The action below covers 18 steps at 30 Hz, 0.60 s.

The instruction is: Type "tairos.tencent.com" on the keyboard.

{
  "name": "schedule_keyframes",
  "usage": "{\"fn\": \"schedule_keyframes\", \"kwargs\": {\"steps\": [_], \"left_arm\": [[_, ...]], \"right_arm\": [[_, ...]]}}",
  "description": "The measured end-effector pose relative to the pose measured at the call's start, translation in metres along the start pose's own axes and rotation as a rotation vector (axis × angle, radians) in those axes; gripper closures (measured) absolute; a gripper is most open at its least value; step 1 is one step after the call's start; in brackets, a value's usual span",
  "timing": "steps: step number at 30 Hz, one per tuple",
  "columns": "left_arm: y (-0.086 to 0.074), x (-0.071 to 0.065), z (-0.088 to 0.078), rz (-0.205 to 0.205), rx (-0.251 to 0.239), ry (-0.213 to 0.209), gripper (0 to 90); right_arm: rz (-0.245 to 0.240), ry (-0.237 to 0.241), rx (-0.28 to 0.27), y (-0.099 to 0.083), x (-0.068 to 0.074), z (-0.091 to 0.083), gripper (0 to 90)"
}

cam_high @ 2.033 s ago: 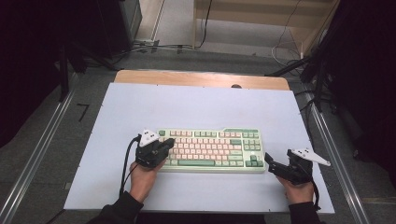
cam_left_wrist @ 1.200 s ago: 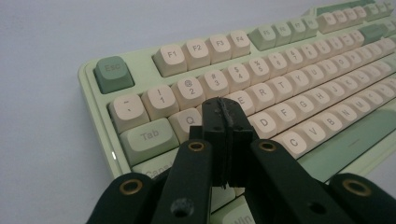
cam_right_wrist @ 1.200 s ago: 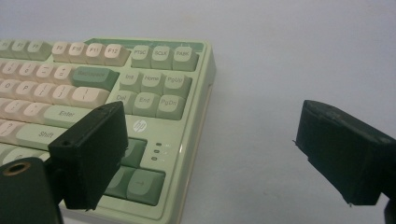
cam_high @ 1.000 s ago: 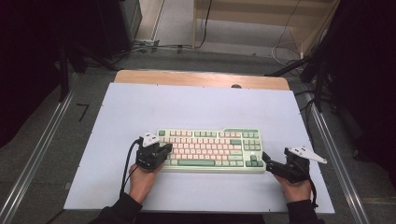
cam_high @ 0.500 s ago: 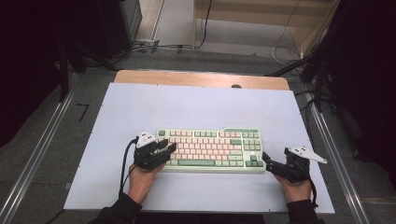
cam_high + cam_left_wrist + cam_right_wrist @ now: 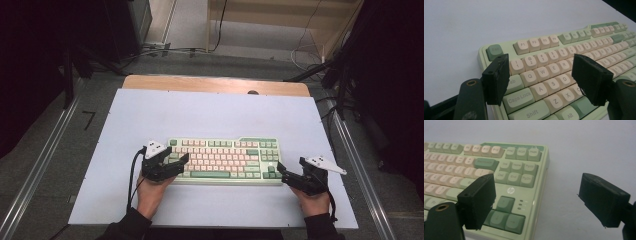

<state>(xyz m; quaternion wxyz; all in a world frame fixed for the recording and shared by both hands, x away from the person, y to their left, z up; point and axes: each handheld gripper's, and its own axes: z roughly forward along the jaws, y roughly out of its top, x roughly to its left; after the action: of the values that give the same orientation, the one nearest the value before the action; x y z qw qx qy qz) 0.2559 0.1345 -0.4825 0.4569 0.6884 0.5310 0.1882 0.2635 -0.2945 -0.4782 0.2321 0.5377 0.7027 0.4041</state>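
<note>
Left gripper (image 6: 176, 164) over keyboard's (image 6: 225, 160) left end: jaws wide, just been opening, nothing gripped, keys beneath the gap. Keyboard flat on table (image 6: 210, 115), near front edge. Right gripper (image 6: 283, 173) at its right end: jaws wide, straddling the corner, grasping nothing.

keyboard (image 6: 225, 160) | mint-green, cream keys | flat | near table edge
</note>
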Motion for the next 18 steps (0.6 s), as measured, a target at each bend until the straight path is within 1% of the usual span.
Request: {"fn": "schedule_keyframes", "kwargs": {"steps": [5, 10, 14, 18], "left_arm": [[-0.002, 0.002, -0.003, 0.001, 0.000, 0.013, 31.8], [-0.004, 0.003, -0.007, -0.009, -0.007, 0.020, 32.4], [-0.004, 0.004, -0.008, -0.008, -0.009, 0.022, 32.8], [-0.005, 0.003, -0.007, -0.003, -0.009, 0.023, 33.2]], "right_arm": [[-0.017, 0.033, -0.003, 0.004, 0.010, 0.005, 16.8], [-0.035, 0.057, 0.000, 0.007, 0.019, 0.011, 19.9], [-0.042, 0.061, -0.007, 0.009, 0.027, 0.015, 28.2], [-0.048, 0.072, 0.000, 0.011, 0.035, 0.020, 35.5]]}}
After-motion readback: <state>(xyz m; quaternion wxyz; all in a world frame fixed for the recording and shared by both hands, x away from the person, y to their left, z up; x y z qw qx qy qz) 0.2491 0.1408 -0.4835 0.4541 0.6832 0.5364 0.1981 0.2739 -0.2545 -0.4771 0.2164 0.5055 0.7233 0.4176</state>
